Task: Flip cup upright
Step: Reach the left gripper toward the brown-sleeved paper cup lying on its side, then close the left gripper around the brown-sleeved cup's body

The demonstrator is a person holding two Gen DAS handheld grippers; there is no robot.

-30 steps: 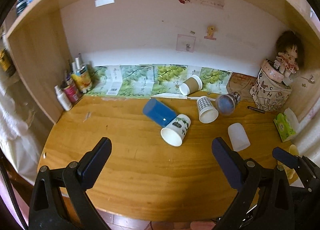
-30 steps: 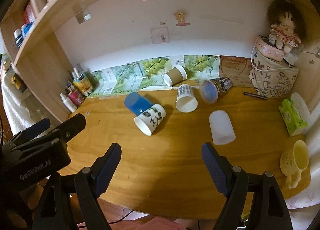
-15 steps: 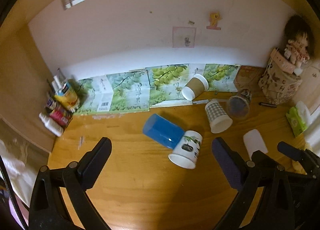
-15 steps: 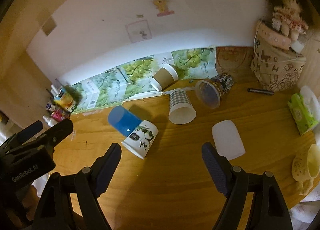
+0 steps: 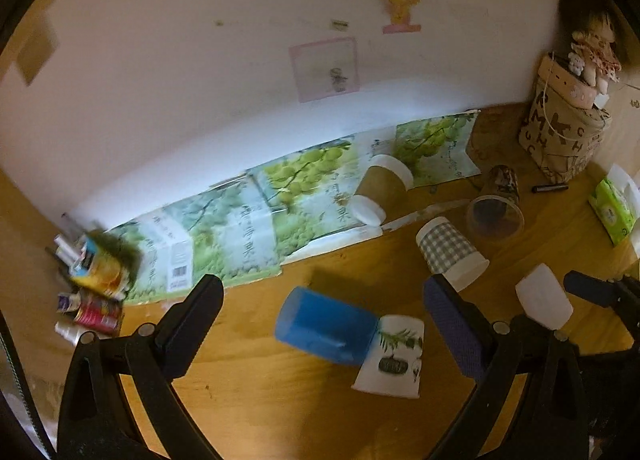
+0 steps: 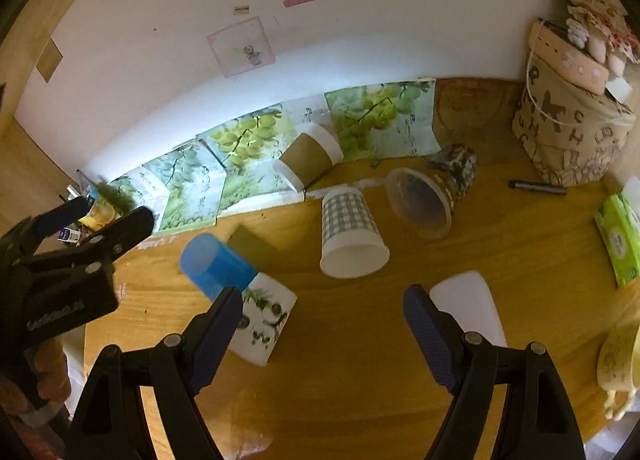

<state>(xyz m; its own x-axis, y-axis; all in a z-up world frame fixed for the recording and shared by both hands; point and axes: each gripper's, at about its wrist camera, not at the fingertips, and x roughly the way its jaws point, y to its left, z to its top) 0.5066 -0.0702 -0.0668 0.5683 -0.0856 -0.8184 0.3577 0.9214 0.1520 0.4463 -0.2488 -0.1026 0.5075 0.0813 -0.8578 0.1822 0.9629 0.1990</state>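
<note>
Several cups lie on their sides on the wooden desk: a blue cup touching a white leaf-print cup, a checked paper cup, a clear plastic cup, a brown paper cup and a white translucent cup. My left gripper is open and empty, just before the blue cup. My right gripper is open and empty, between the leaf-print cup and the white cup, below the checked cup.
Grape-print cartons lean along the back wall. Small bottles stand at the far left. A letter-print bag with a doll stands at the far right, with a pen, a green tissue pack and a yellow mug.
Both grippers have moved forward toward the cups, which now look larger and closer. Both stay open. No cup has moved.
</note>
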